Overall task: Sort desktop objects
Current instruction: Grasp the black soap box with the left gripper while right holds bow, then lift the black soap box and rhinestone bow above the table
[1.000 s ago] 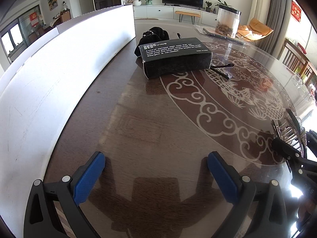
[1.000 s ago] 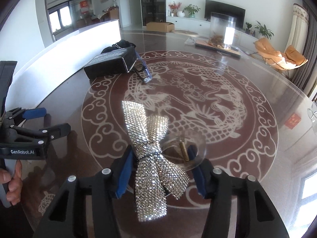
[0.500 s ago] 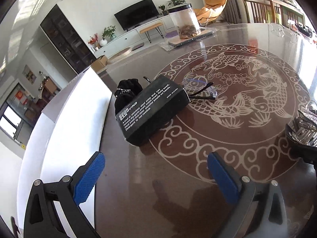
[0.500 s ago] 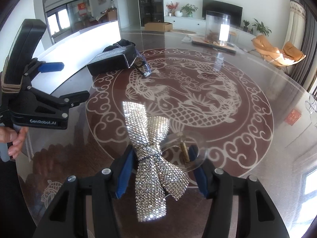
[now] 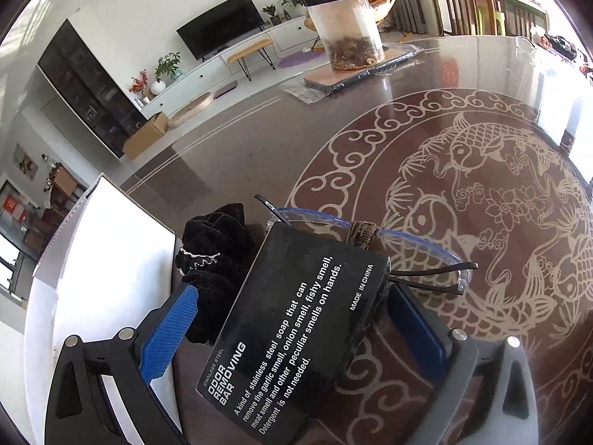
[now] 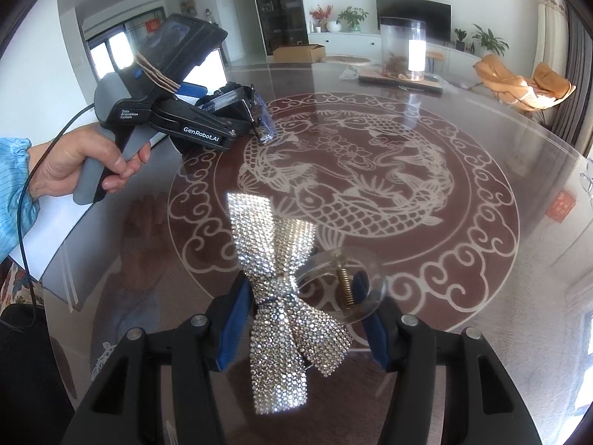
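Both of my tongs are in play. My right gripper [image 6: 304, 319] is clamped on the rhinestone bow hair clip [image 6: 283, 296], blue pads pinching its knotted middle; the bow's tails hang toward me over the finger bases, and the clear clip body with its brass spring [image 6: 344, 285] sits against the right pad. It hangs above the near part of the table [image 6: 481, 222], with bare glass all round it up to the carved fish medallion.

My left gripper [image 5: 292, 319] is spread wide around the black soap box [image 5: 296, 337]. The left pad [image 5: 166, 333] stands apart from the box's side, with the black velvet pouch [image 5: 215, 256] behind it. The right pad [image 5: 415, 326] lies close beside the box's far corner; I cannot tell whether it touches. The box's near end is cut off by the bottom of the frame.

Just beyond the box lie the glasses [image 5: 407, 256], partly hidden behind its far edge, with a small brown cord knot [image 5: 365, 233] at that edge. To the left a white board [image 5: 107, 259] runs along the table's left edge, leaving little room on that side. Rightward the glass is open.

Far off, near the table's far edge, 1 clear jar [image 5: 348, 29] stands on a flat pad; its contents are hard to make out.
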The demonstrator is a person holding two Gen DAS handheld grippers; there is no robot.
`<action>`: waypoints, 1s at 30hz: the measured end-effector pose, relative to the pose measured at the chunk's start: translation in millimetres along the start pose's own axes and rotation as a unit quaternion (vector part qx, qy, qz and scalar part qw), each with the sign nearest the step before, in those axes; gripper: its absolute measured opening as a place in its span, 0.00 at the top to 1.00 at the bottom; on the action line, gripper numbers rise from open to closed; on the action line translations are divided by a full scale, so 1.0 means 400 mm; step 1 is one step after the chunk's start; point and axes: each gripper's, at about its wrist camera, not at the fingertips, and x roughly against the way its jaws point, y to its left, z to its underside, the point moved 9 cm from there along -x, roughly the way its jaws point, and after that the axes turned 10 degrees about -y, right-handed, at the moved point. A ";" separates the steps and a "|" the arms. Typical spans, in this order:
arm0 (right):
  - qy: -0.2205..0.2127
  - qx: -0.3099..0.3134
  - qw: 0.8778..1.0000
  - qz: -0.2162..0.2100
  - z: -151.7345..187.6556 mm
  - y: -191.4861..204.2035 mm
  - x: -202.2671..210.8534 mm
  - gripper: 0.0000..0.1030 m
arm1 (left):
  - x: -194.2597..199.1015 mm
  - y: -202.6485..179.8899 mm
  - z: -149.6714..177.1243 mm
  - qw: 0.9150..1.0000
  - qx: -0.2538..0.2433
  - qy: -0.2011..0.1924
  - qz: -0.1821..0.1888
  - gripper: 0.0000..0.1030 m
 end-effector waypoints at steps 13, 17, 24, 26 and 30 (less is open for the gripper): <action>-0.001 -0.004 1.000 -0.003 -0.003 -0.003 -0.001 0.44 | 0.216 -0.073 0.173 0.988 0.155 0.029 0.004 0.38; 0.002 0.007 1.000 0.006 -0.001 -0.001 -0.003 0.44 | 0.323 -0.145 0.250 0.986 0.160 0.033 -0.007 0.37; 0.009 0.036 0.999 0.031 0.003 0.011 -0.010 0.43 | 0.323 -0.126 0.313 0.978 0.201 0.045 -0.029 0.06; 0.011 0.042 0.998 0.034 0.005 0.014 -0.012 0.40 | 0.310 -0.106 0.337 0.967 0.250 0.052 -0.018 0.00; 0.018 0.043 0.998 0.048 0.010 0.005 -0.019 0.23 | 0.304 -0.110 0.337 0.964 0.263 0.050 -0.011 0.00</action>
